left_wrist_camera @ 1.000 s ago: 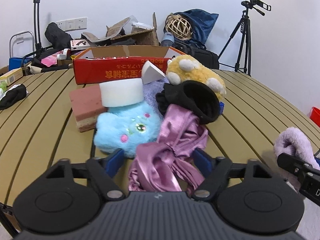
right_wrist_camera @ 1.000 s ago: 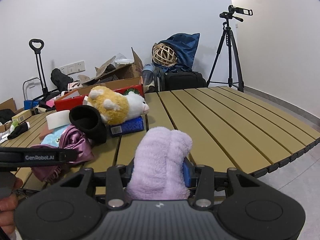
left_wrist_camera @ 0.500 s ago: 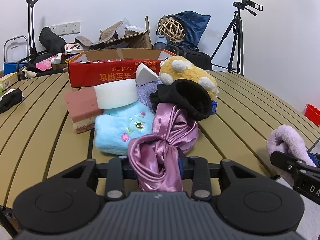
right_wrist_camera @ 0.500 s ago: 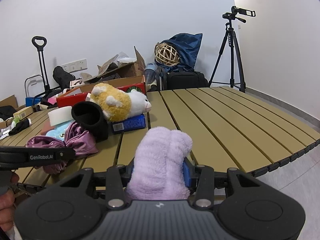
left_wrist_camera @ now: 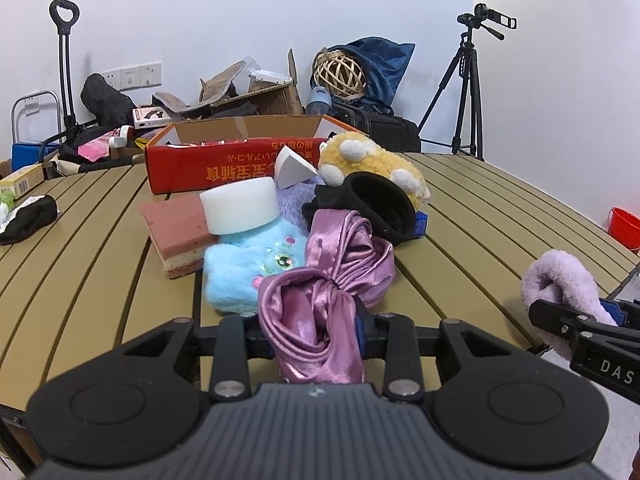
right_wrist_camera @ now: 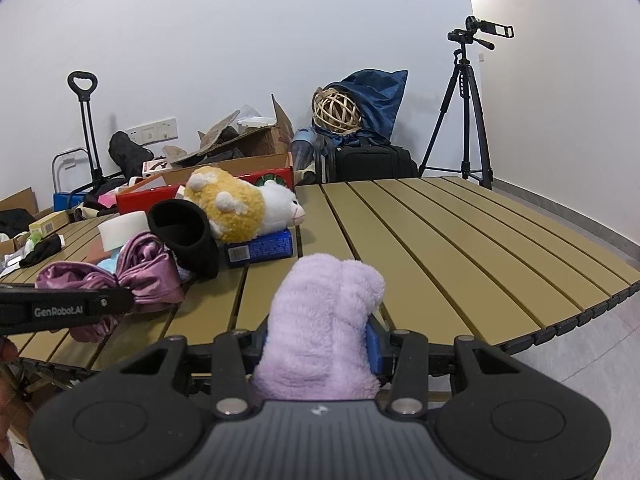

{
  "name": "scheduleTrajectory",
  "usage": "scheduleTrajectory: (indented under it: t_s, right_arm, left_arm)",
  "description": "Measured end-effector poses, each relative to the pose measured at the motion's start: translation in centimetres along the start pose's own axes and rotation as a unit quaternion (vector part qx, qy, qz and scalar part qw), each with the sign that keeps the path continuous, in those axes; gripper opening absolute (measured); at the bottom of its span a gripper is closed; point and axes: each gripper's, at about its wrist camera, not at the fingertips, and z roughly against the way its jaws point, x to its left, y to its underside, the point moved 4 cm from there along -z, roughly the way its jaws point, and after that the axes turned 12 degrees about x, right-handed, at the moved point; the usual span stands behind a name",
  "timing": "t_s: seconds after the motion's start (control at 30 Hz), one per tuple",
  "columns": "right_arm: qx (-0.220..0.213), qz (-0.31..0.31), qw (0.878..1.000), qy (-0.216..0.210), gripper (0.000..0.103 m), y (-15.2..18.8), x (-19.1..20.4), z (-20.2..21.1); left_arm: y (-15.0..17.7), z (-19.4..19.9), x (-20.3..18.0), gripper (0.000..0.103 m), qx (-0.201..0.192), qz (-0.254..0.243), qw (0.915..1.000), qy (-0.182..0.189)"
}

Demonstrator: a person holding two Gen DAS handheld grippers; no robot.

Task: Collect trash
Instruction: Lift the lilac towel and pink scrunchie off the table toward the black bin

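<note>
We are pinching the purple satin cloth (left_wrist_camera: pixel 316 320) between our left fingers (left_wrist_camera: pixel 264 330), its length trailing ahead onto the counter (left_wrist_camera: pixel 100 264); our right fingers (right_wrist_camera: pixel 372 340) are gripping the lilac fleece (right_wrist_camera: pixel 320 328).

Glossy purple satin cloth (left_wrist_camera: pixel 320 312) bunches between the left fingers; fuzzy lilac fleece (right_wrist_camera: pixel 320 336) fills the right fingers. Beyond them, the matt slatted surface (right_wrist_camera: pixel 440 240).

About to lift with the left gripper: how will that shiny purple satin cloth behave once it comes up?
Probably floppy: the satin cloth bunches in soft folds inside the left gripper. Its glossy sheen suggests it could slip. The far end lies against the blue plush and may drag on it.
</note>
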Motion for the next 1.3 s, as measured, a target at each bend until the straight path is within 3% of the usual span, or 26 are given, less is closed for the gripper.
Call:
scheduleTrajectory:
  t_s: [0.77, 1.3]
  right_arm:
    - [-0.009, 0.034, 0.998, -0.045, 0.041, 0.8, 2.3, 2.6]
    - [0.004, 0.049, 0.996, -0.068, 0.041, 4.5, 4.3, 5.2]
  left_arm:
    - [2.9, 6.3, 1.1, 0.033, -0.04, -0.022, 0.9989, -0.012]
    - [6.5, 10.0, 3.5, 0.033, -0.014, 0.006, 0.9997, -0.02]
